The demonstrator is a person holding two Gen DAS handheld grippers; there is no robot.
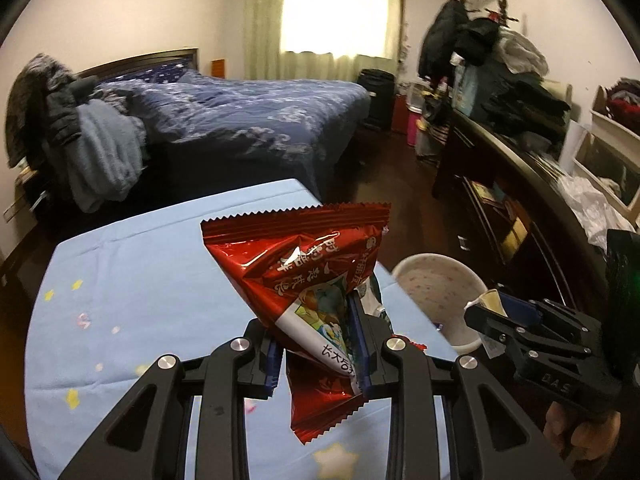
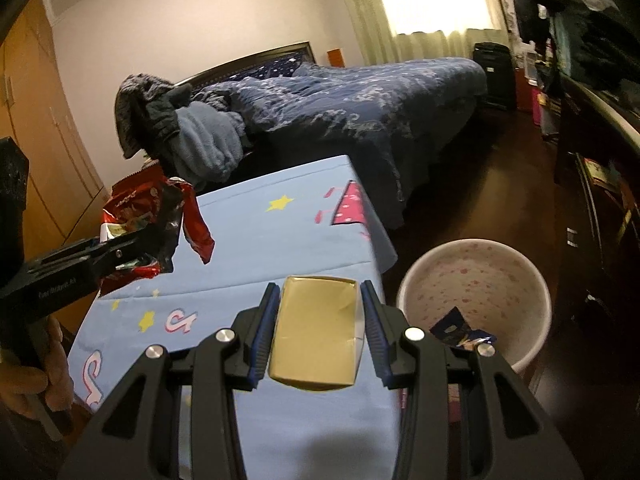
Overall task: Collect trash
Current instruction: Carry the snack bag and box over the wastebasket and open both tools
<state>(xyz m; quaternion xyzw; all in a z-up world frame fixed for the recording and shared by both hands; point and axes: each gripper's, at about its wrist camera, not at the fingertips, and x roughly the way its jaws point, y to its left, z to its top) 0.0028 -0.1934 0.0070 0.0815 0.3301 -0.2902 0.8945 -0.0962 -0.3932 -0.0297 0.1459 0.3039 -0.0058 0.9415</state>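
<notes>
My left gripper (image 1: 318,344) clamps a crinkled red foil snack wrapper (image 1: 304,264) above the light-blue cloth-covered table (image 1: 132,280); my right gripper (image 2: 318,330) squeezes a small yellowish carton (image 2: 314,340); the white speckled plastic bin (image 2: 476,276) sits lower right of it, a blue wrapper (image 2: 460,330) inside.

Glossy red foil wrapper (image 1: 304,280), matt yellow paper carton (image 2: 316,336), soft cotton tablecloth (image 2: 280,232)

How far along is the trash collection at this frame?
Done: one dark blue wrapper already lies in the white speckled bin. In hand: the left gripper clamps a red foil snack wrapper; the right gripper clamps a small yellowish carton. Left: dropping both into the bin beside the blue-covered table.
</notes>
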